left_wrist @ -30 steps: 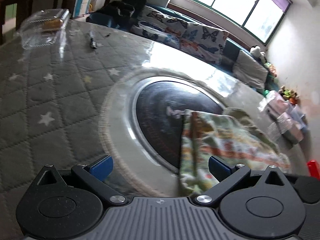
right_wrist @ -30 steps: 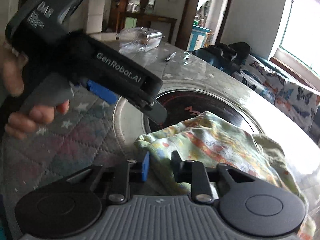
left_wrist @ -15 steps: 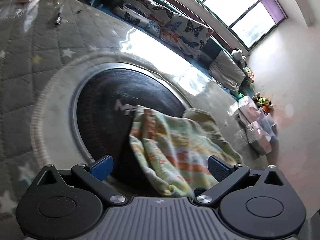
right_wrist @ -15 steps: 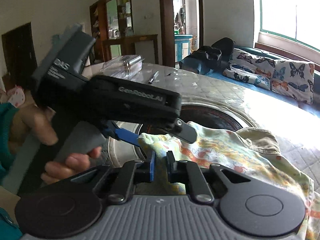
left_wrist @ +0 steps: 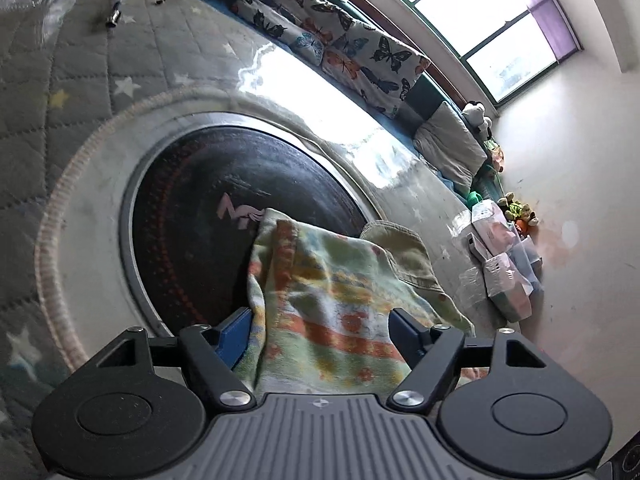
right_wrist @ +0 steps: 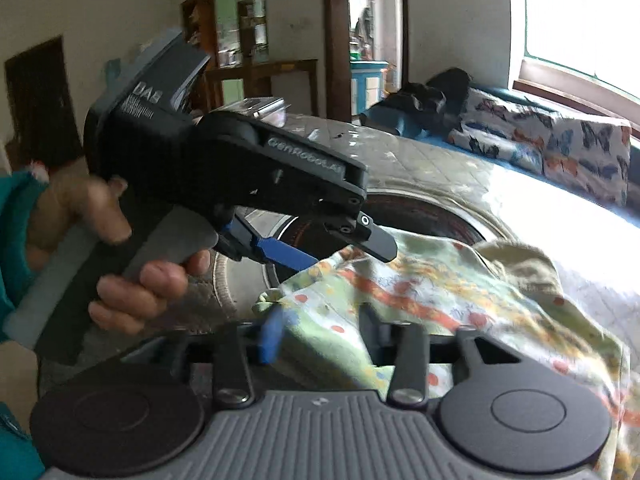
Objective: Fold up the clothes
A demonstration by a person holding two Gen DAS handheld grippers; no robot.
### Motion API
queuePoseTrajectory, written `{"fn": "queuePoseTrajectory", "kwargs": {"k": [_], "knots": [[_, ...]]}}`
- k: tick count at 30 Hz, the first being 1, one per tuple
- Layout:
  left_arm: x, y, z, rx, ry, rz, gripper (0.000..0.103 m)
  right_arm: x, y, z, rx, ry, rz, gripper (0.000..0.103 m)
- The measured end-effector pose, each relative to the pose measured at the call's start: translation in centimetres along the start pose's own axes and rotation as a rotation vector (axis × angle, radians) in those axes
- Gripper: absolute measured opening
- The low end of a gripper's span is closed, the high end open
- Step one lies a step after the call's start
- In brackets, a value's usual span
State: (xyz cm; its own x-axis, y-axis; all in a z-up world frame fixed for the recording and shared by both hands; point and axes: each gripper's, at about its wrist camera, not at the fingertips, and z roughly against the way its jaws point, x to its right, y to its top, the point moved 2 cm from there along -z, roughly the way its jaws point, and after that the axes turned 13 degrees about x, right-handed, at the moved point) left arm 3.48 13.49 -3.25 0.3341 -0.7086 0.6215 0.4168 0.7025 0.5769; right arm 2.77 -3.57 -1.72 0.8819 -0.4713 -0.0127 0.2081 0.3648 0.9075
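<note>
— Where is the garment lying, and how?

— The soft pale-green cloth printed with orange and yellow patches (left_wrist: 332,304) is lying bunched on the round table, partly over the dark glass disc with a steel rim (left_wrist: 224,208) set in the middle, with an olive-beige piece (left_wrist: 404,256) showing behind it. It is rumpled, not flat, and I am seeing no clean crease.

— What are your grippers doing?

— My left gripper (left_wrist: 320,332) is standing spread wide, its blue-padded fingers (left_wrist: 234,338) on either side of the near edge of the cloth, not closed on it. My right gripper (right_wrist: 320,334) is also standing apart around the cloth's other near edge; that view is blurred, so I am not sure whether a pad is touching fabric.

— So which step is this?

— I am judging it as taking hold of the near hem at two points. Whether this is opening a fold or tidying one, the bunching is not telling me.

— And next?

— Both pairs of fingers are needing to close on one layer only, evenly, before any lift over the grey quilted star-pattern cover (left_wrist: 52,92).
</note>
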Motion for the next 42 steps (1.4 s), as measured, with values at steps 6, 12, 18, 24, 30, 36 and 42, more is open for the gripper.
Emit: {"fn": "queuePoseTrajectory", "kwargs": {"k": [6,12,18,24,30,36,42], "knots": [[-0.9,0.6,1.0,0.020,0.028,0.013,0.082,-1.5,-0.5,-1.7,-0.030,0.009,0.082,0.046],[-1.5,0.7,1.5,0.023,0.044,0.022,0.092,-2.9,-1.0,-3.5,-0.063,0.019,0.162,0.047],[-1.7,0.7,1.3,0.014,0.040,0.042,0.098,-2.9,-0.8,-4.6,-0.076,0.020,0.164,0.023],[-1.5,0.6,0.5,-0.007,0.026,0.067,0.100,-0.8,1.7,-1.9,0.020,0.017,0.021,0.013],[-0.3,0.2,-0.6,-0.047,-0.045,0.083,0.092,-0.5,2.5,1.0,0.062,0.034,-0.022,0.012],[-0.2,-0.5,-1.2,-0.088,-0.064,0.089,0.051,-1.4,1.7,2.0,0.064,0.074,-0.025,0.013],[-0.8,-0.7,-1.3,-0.096,-0.049,0.081,0.024,0.5,1.3,3.5,0.086,0.024,-0.083,0.044]]}}
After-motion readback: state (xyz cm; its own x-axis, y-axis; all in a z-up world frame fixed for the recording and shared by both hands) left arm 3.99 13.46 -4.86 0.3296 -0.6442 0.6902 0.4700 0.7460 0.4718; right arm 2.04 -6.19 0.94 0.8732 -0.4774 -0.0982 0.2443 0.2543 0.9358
